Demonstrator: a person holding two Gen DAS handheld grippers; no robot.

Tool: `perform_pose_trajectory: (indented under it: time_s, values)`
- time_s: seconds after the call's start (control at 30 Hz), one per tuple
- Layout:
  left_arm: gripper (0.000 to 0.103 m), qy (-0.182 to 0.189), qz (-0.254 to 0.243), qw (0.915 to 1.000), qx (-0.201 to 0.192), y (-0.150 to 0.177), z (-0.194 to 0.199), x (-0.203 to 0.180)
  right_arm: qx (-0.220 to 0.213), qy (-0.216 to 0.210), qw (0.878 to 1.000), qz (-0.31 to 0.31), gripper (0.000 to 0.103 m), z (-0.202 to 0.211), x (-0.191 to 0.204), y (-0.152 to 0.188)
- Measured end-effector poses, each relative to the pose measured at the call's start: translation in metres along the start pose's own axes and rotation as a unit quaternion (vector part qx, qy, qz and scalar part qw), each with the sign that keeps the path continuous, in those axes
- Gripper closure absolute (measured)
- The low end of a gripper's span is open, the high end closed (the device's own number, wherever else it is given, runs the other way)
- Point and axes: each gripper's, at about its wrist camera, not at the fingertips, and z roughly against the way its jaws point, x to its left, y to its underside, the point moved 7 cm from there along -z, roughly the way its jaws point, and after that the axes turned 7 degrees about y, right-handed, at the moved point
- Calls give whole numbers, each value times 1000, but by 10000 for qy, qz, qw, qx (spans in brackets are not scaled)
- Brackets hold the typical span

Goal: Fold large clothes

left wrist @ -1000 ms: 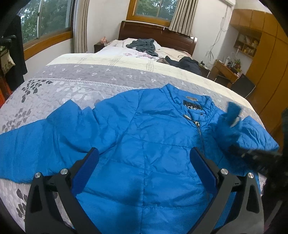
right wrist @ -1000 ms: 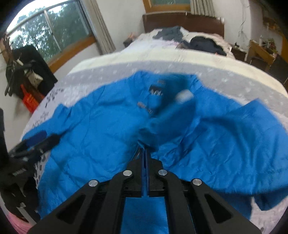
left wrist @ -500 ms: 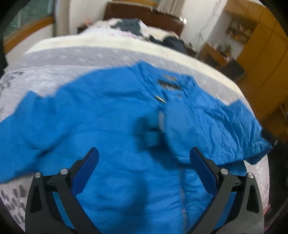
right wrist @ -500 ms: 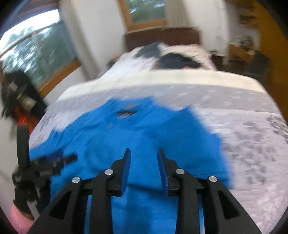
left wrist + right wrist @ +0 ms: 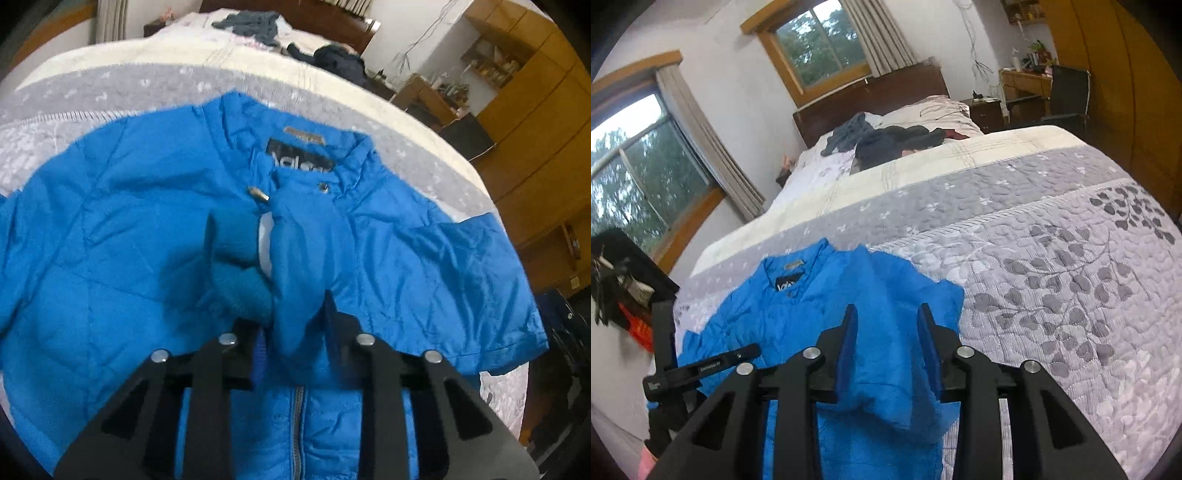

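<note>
A bright blue puffer jacket [image 5: 122, 236] lies front up on the grey quilt, collar toward the headboard. One sleeve [image 5: 299, 251] is folded across the chest, its knit cuff [image 5: 236, 254] beside the zipper. My left gripper [image 5: 293, 332] has its jaws closed in around that sleeve, and the puffy fabric fills the gap. In the right wrist view, my right gripper [image 5: 888, 332] hovers open over the folded shoulder edge of the jacket [image 5: 798, 317], with nothing pinched. The left gripper [image 5: 701, 365] shows at the lower left there.
The grey leaf-patterned quilt [image 5: 1052, 277] stretches to the right of the jacket. Dark clothes [image 5: 886, 140] are piled near the headboard. A desk [image 5: 1027, 81] and wooden wardrobe [image 5: 1115, 92] stand past the bed's far side. The mattress edge [image 5: 502, 391] is close on the right.
The right gripper carried the sleeve across the chest, opened and pulled back to the right. The left gripper moved forward and narrowed from wide open onto the sleeve.
</note>
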Motion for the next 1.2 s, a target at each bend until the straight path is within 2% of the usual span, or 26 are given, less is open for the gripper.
perform_pose_trajectory:
  time_s: [0.13,0.2,0.33,0.43,0.57,0.7,0.77,0.83,0.9,1.0,1.1,1.2]
  values:
    - [83,56,113,9989,-455,-6,38,19,160,-41,9998,-109,68,-11,-6,1]
    - [83,-29,91,9974,-712,-8,61,33,298,-108,9995,-49,68,-19,0,6]
    - [83,-345,140,9942,-1013,-10,95,71,797,-605,9949,113,69,-43,23,24]
    - [83,-411,298,9953,-820,-4,89,95,1156,-518,9919,123,69,-65,26,39]
    - [78,-411,534,9967,-458,6,63,118,1577,-261,9871,33,76,-95,14,59]
    - [72,-285,559,9971,-423,8,66,124,1618,-340,9862,-20,77,-100,10,63]
    - [69,-291,602,9966,-489,7,78,124,1569,-289,9872,33,77,-93,12,60]
    - [70,-372,544,9950,-749,3,99,121,1389,-246,9899,160,71,-75,20,54]
    - [66,-460,342,9930,-1033,-1,119,109,1212,-337,9916,300,64,-61,31,49]
    - [65,-379,136,9930,-1111,-5,123,89,1127,-439,9909,592,62,-48,56,52]
    - [64,-379,-63,9954,-876,-4,101,74,1407,-637,9853,734,62,-57,72,67]
    - [65,-498,84,9976,-470,-2,64,85,1619,-357,9833,752,63,-76,68,79]
